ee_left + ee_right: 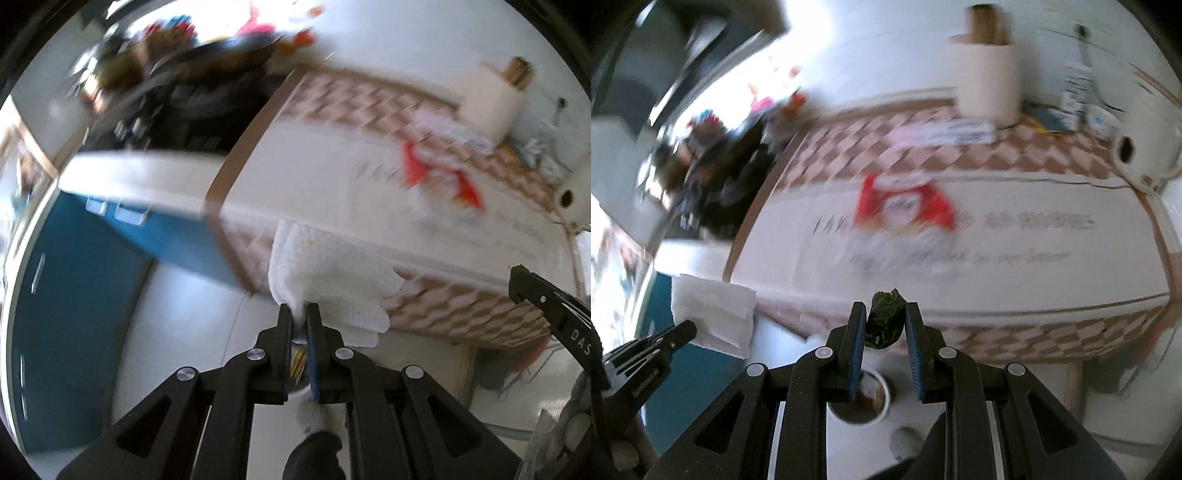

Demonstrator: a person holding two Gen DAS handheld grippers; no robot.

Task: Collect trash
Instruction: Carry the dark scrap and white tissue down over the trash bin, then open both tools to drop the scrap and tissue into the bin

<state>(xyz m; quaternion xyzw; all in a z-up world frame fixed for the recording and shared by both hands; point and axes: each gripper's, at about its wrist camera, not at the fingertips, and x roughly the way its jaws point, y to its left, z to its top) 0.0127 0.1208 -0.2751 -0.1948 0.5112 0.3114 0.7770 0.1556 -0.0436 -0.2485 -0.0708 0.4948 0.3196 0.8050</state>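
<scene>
Tissue [325, 280], dark wrapper [884, 319]; lettering unreadable.

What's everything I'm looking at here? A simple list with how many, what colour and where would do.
Napkin: one, white, pinched in the left tongs.
Dark wad: one, dark green, between the right tongs' fingers.
Red wrapper: one, red and white, blurred, lying on the table.
Table: one, white top with a brown checked border.
Paper roll: one, white, upright at the table's far edge.
Bin: one, white, round, on the floor below the right tongs.
Carton: one, white, at the table's far right.
Left tongs: black, shut on the napkin.
Right tongs: black, closed on the wad.
</scene>
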